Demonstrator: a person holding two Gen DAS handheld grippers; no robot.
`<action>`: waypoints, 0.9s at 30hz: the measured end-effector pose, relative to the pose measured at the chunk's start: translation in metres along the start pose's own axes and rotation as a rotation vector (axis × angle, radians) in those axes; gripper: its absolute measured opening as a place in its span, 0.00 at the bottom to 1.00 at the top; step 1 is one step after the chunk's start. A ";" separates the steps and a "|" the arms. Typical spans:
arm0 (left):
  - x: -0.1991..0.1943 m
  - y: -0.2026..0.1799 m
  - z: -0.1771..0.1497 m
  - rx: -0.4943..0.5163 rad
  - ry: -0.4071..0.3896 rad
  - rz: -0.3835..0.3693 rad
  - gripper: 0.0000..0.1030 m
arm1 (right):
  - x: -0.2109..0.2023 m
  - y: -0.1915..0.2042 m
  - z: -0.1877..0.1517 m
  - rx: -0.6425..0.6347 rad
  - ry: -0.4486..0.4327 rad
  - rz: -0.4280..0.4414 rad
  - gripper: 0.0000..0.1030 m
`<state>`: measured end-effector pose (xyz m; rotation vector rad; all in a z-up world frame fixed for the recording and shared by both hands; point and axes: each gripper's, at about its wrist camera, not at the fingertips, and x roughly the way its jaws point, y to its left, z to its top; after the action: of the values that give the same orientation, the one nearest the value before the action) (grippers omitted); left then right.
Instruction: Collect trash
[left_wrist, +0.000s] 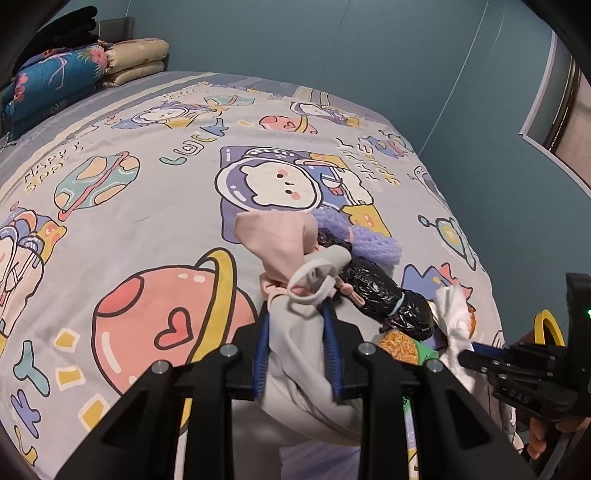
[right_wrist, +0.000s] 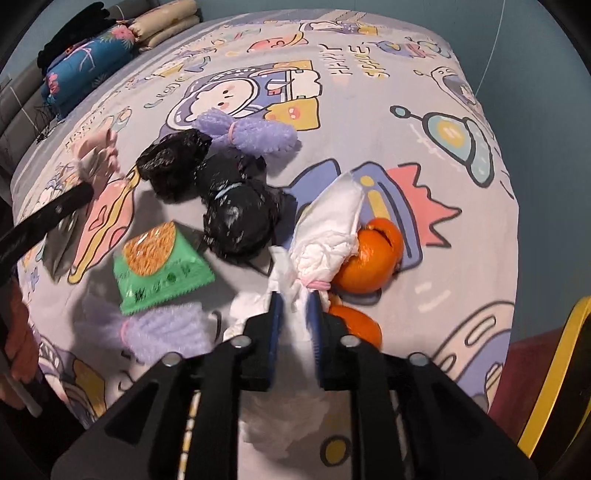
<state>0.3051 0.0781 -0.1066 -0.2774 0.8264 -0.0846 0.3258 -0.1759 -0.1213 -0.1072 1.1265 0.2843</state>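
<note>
In the left wrist view my left gripper (left_wrist: 295, 308) is shut on a grey cloth (left_wrist: 295, 354) bunched with a pink cloth (left_wrist: 273, 240). A crumpled white tissue (right_wrist: 328, 229) with a pink band lies between the blue pads of my right gripper (right_wrist: 295, 297), whose jaws stand slightly apart around it. Orange peel (right_wrist: 373, 254) sits just right of the tissue. On the bed lie black plastic bags (right_wrist: 236, 218), a green snack packet (right_wrist: 159, 266) and purple foam nets (right_wrist: 247, 129). The right gripper (left_wrist: 465, 354) shows at the right of the left view.
The trash lies on a cartoon space-print bed sheet (right_wrist: 369, 110). Folded quilts (left_wrist: 55, 81) are stacked at the far left end. A teal wall (left_wrist: 369, 44) runs behind the bed. A yellow-rimmed red container (right_wrist: 554, 369) stands past the bed's right edge.
</note>
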 end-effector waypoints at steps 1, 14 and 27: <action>0.000 0.001 0.001 -0.007 0.003 -0.005 0.24 | 0.002 0.000 0.003 0.005 -0.001 -0.017 0.56; -0.001 -0.001 0.002 0.008 -0.002 -0.013 0.24 | 0.034 0.000 0.033 0.063 0.069 -0.051 0.21; -0.010 -0.004 0.003 0.024 -0.048 0.010 0.24 | -0.082 -0.005 0.017 0.055 -0.227 0.026 0.20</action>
<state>0.3011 0.0769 -0.0966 -0.2517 0.7786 -0.0780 0.3096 -0.1904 -0.0400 -0.0108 0.9097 0.2805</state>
